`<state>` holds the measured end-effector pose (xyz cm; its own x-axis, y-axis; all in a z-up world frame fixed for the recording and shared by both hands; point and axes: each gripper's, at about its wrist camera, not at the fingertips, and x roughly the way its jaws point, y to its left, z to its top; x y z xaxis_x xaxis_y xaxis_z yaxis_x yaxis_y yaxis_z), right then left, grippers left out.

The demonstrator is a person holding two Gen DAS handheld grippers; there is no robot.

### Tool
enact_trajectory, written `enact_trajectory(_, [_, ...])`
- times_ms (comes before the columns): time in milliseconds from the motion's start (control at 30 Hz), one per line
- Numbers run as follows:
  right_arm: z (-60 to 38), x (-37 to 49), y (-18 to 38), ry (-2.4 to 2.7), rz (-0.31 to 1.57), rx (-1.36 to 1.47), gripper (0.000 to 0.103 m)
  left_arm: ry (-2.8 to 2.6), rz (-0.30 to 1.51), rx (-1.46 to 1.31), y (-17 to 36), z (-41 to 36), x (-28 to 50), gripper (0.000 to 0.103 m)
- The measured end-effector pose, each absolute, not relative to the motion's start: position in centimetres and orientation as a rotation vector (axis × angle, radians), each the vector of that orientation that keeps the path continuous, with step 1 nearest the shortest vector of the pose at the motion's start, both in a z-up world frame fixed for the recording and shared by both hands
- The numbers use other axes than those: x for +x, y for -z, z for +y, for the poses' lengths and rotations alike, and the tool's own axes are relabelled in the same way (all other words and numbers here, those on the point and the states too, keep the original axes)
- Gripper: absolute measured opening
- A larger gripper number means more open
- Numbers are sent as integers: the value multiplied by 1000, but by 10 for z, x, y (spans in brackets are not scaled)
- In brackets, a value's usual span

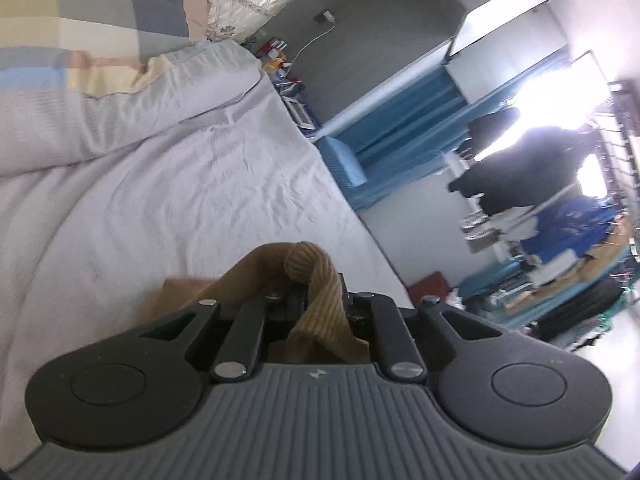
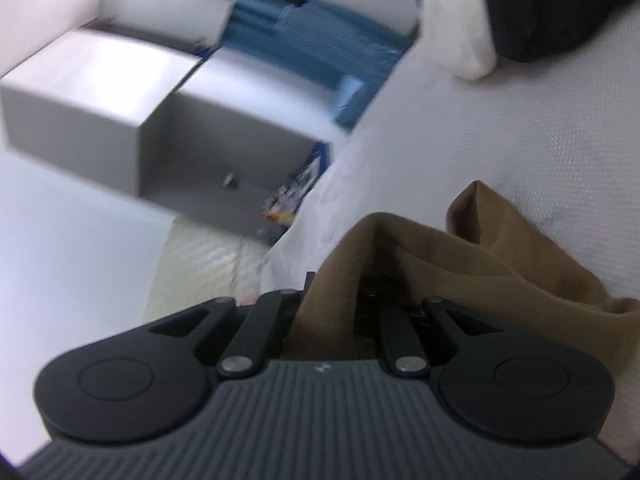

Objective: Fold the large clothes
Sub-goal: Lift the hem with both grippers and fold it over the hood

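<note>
Both tools clamped nearly closed on the brown garment: left tool [image 1: 310, 300] pinches a ribbed edge, prob. cuff or hem; right tool [image 2: 332, 304] has a smooth part bunched betw. its fingers. Garment [image 2: 500, 256] hangs from both, just over the bed [image 1: 180, 184], rest trailing on the sheet. To do it well: keep grips tight, pull hands apart so the edge goes taut, lay flat. Long axis can't be told; too crumpled.
</note>
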<state>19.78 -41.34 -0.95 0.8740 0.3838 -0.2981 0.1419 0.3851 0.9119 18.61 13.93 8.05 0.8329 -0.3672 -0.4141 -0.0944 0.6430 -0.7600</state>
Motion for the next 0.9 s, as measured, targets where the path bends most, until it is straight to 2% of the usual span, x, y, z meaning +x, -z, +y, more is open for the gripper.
enact_trajectory(167, [-417,255,51,-65,546,1231,13,124,674,-844,-44,123,283,14])
enact_trajectory(467, [-416,334,129,22,677,1216,13,112,783,-793,37,113,393,14])
enact_trajectory(733, [-415,366,157,33,740,1239,13,85,958,-839,103,105,441,14])
enact_trajectory(867, [-412,365,153,32,743,1237,13,95,956,-839,97,112,440,15])
enact_trajectory(900, [-411,363,153,38,739,1238,13,97,956,-812,93,111,438,18])
